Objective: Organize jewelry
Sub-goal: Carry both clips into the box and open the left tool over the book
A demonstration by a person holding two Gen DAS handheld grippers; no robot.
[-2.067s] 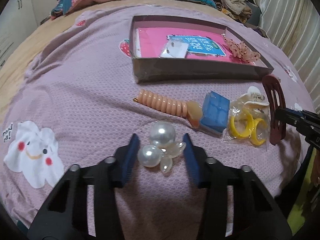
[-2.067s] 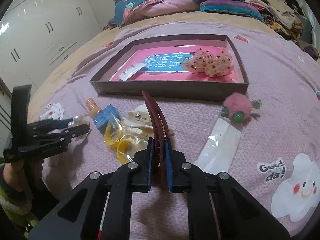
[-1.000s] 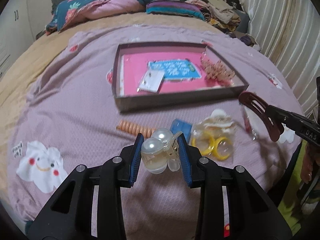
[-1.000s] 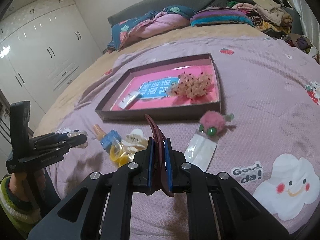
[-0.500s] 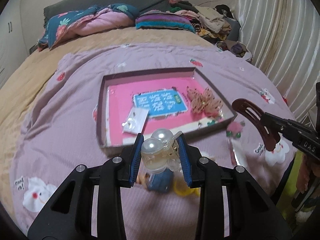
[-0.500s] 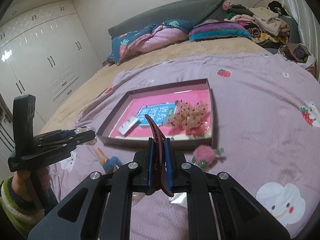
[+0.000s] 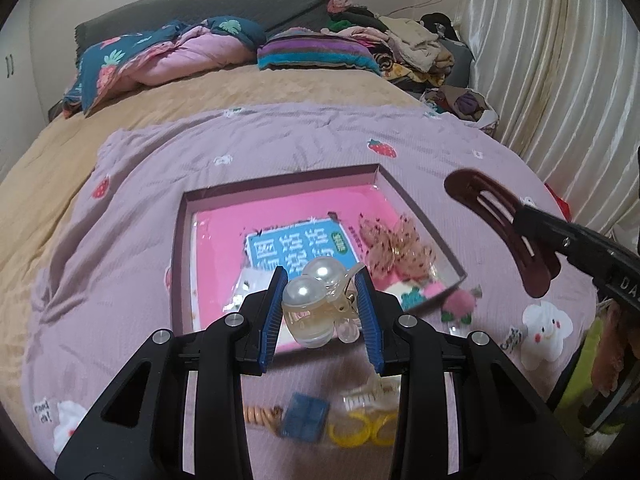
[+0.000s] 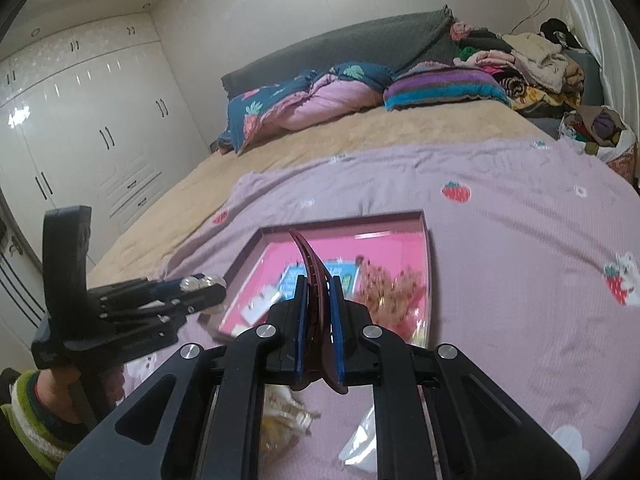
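Lying ahead of both tongs, the shallow box (image 7: 182,240) holds a blue-labelled card (image 7: 296,246), a small white packet (image 7: 250,286) and a speckled pink bow (image 7: 394,252). Since a second ago both tongs have risen, the box now beneath their tips. The left gripper (image 7: 322,304) clamps the pearl clip (image 7: 310,304); the right gripper (image 8: 318,314) pinches the maroon hair clip (image 8: 310,268), its long axis pointing up and forward.

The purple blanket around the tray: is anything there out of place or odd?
Yes. Several accessories lie loose on the blanket outside the tray: an orange coil tie, a blue box, yellow rings and a pink pompom.
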